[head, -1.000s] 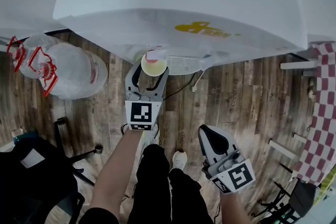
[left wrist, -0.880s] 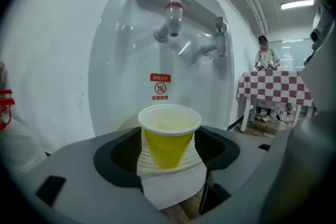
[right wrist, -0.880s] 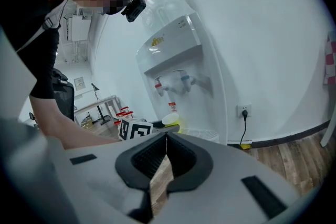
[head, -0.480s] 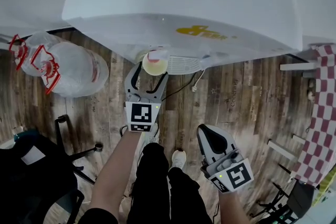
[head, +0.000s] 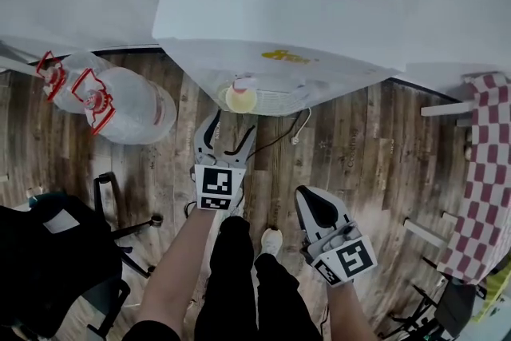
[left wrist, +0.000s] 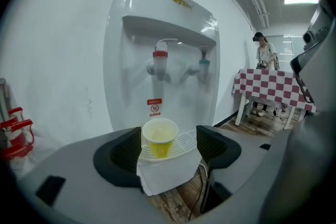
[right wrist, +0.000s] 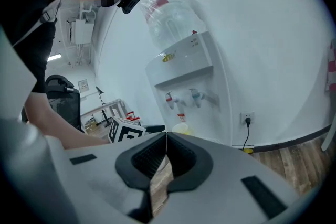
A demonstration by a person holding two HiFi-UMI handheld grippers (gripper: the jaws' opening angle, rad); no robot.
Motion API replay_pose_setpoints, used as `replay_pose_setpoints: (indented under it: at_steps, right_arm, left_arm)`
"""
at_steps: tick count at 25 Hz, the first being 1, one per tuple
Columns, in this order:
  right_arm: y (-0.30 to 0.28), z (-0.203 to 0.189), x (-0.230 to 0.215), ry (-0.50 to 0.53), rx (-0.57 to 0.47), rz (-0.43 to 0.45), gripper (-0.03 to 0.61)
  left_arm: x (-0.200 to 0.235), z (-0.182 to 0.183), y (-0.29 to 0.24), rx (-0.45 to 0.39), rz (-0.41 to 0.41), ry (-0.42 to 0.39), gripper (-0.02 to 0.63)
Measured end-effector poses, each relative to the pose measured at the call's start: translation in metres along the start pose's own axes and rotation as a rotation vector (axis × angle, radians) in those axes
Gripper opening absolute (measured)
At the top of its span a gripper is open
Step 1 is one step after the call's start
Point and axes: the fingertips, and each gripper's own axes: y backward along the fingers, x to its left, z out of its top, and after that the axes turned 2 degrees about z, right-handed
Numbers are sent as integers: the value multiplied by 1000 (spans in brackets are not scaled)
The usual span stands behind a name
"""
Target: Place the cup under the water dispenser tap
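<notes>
Cup (left wrist: 159, 136) stands on drip tray (left wrist: 185, 144) under red tap (left wrist: 160, 59), bottles (head: 128, 104) aside.

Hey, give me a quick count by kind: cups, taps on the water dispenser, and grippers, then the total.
cup: 1
taps: 2, the red tap and the teal tap
grippers: 2, the left gripper and the right gripper
total: 5
</notes>
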Motion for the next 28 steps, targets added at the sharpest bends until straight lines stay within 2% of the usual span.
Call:
replay_pose_setpoints:
  at_steps: [2, 5, 10, 17, 23, 28]
  right_arm:
    - [6, 7, 6, 1, -6, 7, 21]
    - [18, 20, 17, 2, -12, 25, 21]
    - [53, 45, 36, -5, -29, 46, 21]
    - [106, 68, 61, 20, -24, 68, 21]
    - [158, 91, 77, 36, -35, 68, 21]
    - [203, 109, 93, 67, -51, 85, 21]
  left_arm:
    - [-4, 8, 13, 9, 1, -3, 309]
    - [-9, 24, 37, 24, 17, -10, 220]
    - [-31, 56, 86, 43, 13, -7, 146]
    - [-59, 97, 158, 39, 44, 63, 29]
    - [-82, 131, 225, 40, 67, 85, 14]
    - [-110, 161, 274, 40, 37, 76, 14]
